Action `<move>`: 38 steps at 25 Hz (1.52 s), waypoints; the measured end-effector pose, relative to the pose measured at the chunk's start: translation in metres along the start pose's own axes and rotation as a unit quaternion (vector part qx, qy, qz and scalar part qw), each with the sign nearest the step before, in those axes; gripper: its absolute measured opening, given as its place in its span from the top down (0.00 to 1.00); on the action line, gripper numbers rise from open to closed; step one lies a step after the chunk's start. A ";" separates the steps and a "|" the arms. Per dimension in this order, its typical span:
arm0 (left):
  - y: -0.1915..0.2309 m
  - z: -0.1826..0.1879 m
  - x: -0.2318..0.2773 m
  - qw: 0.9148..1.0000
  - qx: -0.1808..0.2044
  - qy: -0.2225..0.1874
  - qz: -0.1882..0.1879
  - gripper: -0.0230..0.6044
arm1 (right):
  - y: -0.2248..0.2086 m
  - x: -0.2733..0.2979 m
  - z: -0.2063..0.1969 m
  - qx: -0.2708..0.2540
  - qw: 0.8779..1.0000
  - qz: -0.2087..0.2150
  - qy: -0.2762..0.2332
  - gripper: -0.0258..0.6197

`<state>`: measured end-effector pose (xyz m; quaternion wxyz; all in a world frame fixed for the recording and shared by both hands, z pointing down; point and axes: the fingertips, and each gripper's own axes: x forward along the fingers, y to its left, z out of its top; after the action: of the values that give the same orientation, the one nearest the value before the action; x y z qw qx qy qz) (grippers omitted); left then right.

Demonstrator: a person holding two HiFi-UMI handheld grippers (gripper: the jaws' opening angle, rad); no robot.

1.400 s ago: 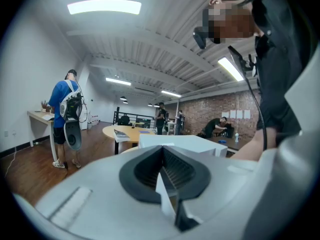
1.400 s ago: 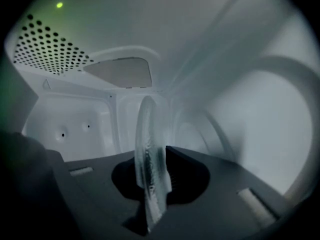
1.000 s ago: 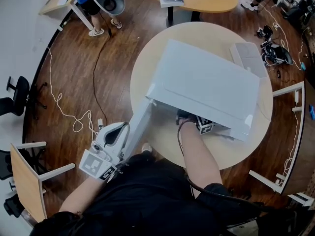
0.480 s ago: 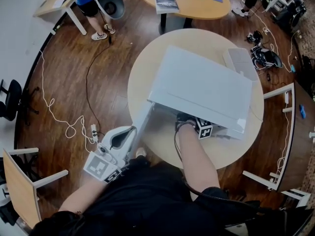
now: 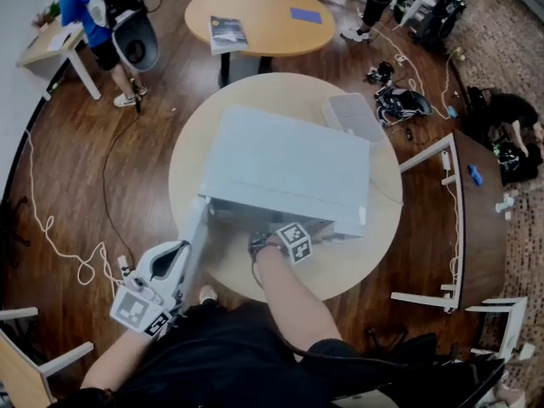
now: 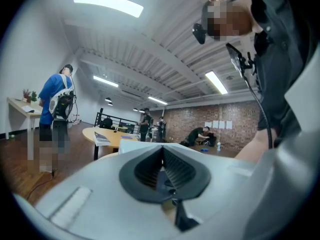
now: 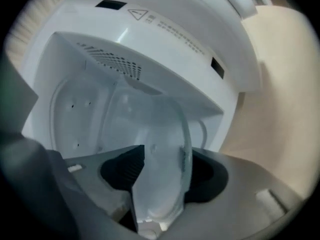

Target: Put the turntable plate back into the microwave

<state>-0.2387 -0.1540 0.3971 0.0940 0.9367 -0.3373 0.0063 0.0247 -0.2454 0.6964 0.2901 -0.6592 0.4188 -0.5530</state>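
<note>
The white microwave (image 5: 289, 164) stands on a round beige table (image 5: 374, 228) with its door (image 5: 195, 236) swung open toward me. My right gripper (image 7: 165, 171) reaches into the cavity (image 7: 85, 114); in the head view only its marker cube (image 5: 295, 240) shows at the front edge. The clear glass turntable plate (image 7: 160, 149) sits between the jaws, which are opening and no longer press on it. My left gripper (image 5: 170, 257) hovers beside the door's outer edge, its pads (image 6: 152, 166) closed together on nothing.
A flat white box (image 5: 353, 116) lies on the table behind the microwave. Beyond stands a second round table (image 5: 263, 24) with a book. A cable (image 5: 51, 228) trails over the wooden floor at left, and white frames (image 5: 449, 228) stand at right. People are at the room's far edge.
The right gripper's marker cube has come further out from under the microwave's front edge. The left gripper stays beside the open door. The head camera has shifted its view.
</note>
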 end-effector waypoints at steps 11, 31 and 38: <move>-0.020 -0.014 0.030 1.000 0.013 0.005 -0.027 0.96 | -0.028 -0.023 -0.014 -0.041 0.996 0.023 0.073 0.56; -0.062 -0.027 0.090 0.999 -0.043 0.016 -0.010 0.96 | 0.033 -0.169 0.044 -0.347 0.883 0.257 0.183 0.69; -0.072 -0.029 0.126 0.998 -0.060 0.009 0.006 0.96 | 0.055 -0.191 0.068 -0.469 0.832 0.267 0.126 0.96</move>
<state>-0.0942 -0.1735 0.4227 0.1534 0.9272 -0.3417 -0.0046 0.0706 -0.1101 0.5421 0.0272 -0.5033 0.8207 -0.2691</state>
